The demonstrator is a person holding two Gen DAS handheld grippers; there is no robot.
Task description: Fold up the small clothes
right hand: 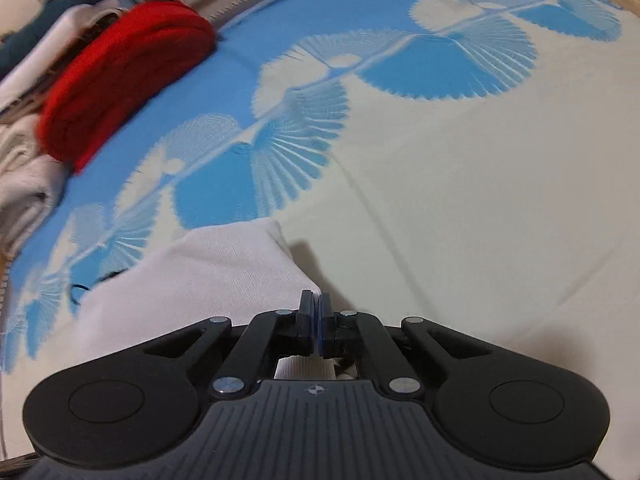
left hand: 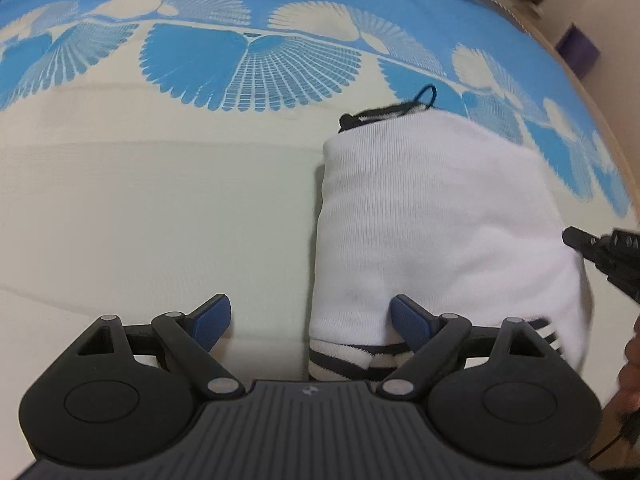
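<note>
Right fingers: the right gripper [right hand: 316, 320] was clenched, pads pressed together with no gap; whether cloth lay between them could not be told, though the garment [right hand: 208, 276] ran right up to and under the tips.
Left fingers: the left gripper [left hand: 310, 320] was released and spread wide, holding nothing; its right pad [left hand: 408, 320] sat over the garment's near end, its left pad [left hand: 214, 320] over bare sheet.
Garment: a white piece [left hand: 432, 216], already folded into a long block, with striped trim [left hand: 348, 356] at the near end and a black loop [left hand: 426, 94] at the far end; it lay on the sheet [left hand: 140, 200], right of centre in the left view.
Step, as I judged it: closing the fold end over end.
Doing it well: slide the left gripper rightward to centre on the trim, pinch all layers together, lift both near corners level, and lay them flush onto the far edge.
Beyond: a red roll [right hand: 128, 76] and pale stacked clothes [right hand: 24, 184] lay well apart at the sheet's far edge.
</note>
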